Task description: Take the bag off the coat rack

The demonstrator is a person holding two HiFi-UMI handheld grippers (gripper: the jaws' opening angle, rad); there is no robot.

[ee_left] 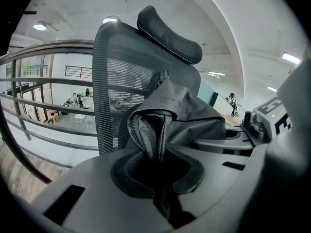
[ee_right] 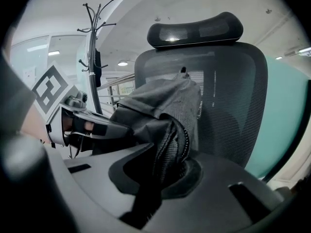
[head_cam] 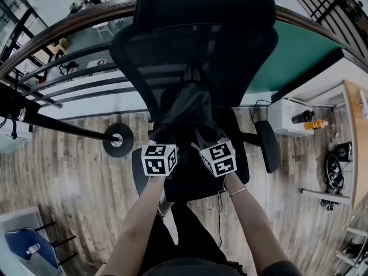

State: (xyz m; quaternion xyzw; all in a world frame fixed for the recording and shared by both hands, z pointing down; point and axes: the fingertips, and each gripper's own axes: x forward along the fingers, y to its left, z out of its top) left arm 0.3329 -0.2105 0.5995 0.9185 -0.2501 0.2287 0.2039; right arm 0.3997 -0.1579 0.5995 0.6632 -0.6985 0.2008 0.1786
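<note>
A dark grey fabric bag (head_cam: pixel 190 105) rests on the seat of a black mesh office chair (head_cam: pixel 195 45), against its backrest. My left gripper (head_cam: pixel 164 135) is shut on a fold of the bag's webbing (ee_left: pixel 148 135), which bunches up between its pads. On the other side, my right gripper (head_cam: pixel 205 135) is shut on a mesh strap of the bag (ee_right: pixel 172 144). The bag (ee_right: pixel 155 108) fills the middle of both gripper views. The black coat rack (ee_right: pixel 93 42) stands apart at the left, with nothing of the bag on it; its round base (head_cam: pixel 118 140) is on the floor left of the chair.
A metal railing (head_cam: pixel 69 68) runs behind the chair. A low white unit with bottles (head_cam: pixel 290 117) stands to the right, near the chair's armrest (head_cam: pixel 267 145). A blue chair (head_cam: pixel 31 246) is at the bottom left. The floor is wood planks.
</note>
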